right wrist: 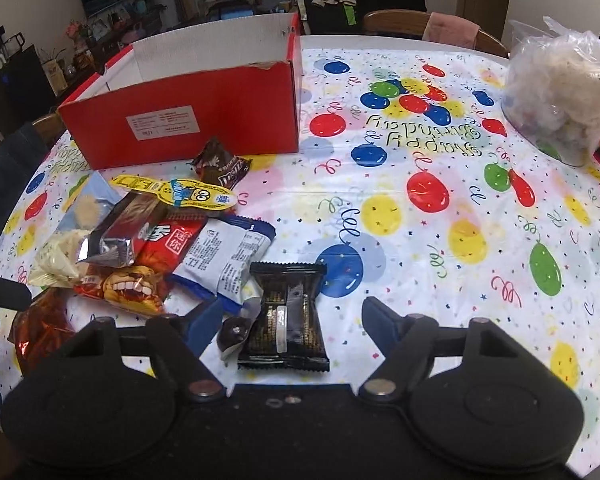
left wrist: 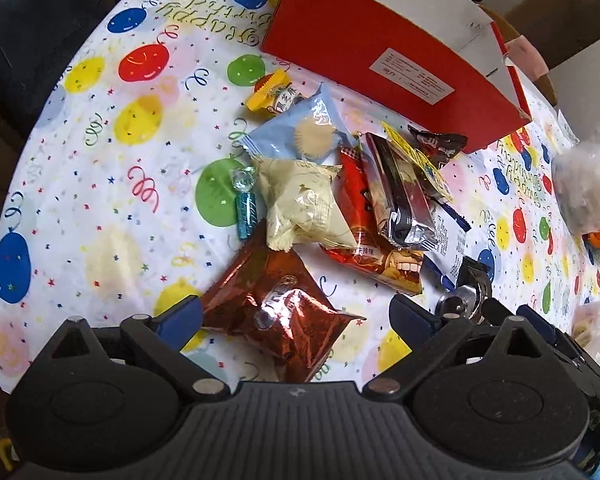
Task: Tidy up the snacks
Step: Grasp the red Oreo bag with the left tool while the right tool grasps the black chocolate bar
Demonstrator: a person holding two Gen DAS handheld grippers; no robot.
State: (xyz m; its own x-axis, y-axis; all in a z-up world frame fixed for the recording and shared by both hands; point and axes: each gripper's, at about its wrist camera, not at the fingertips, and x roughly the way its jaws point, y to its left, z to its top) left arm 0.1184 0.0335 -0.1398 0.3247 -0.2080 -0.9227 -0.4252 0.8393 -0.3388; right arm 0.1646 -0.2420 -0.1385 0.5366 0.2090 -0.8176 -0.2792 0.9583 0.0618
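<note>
A pile of snack packets lies on the balloon-print tablecloth [left wrist: 100, 208] in front of an open red cardboard box [left wrist: 380, 60] [right wrist: 188, 120]. My left gripper [left wrist: 298, 316] is open, low over a copper-brown foil packet [left wrist: 276, 308] that lies between its fingers; the pads do not press on it. My right gripper [right wrist: 292, 316] is open around a black packet [right wrist: 286, 320] lying flat on the cloth, with a gap on both sides. A small dark wrapped candy [right wrist: 234, 330] sits beside its left finger.
The pile holds a pale-blue packet [left wrist: 300, 132], a cream packet [left wrist: 304, 204], a red packet [right wrist: 168, 248], a white-and-blue packet [right wrist: 228, 256] and a teal candy [left wrist: 246, 208]. A clear bag of white stuff [right wrist: 560, 92] stands at the right. Chairs ring the table.
</note>
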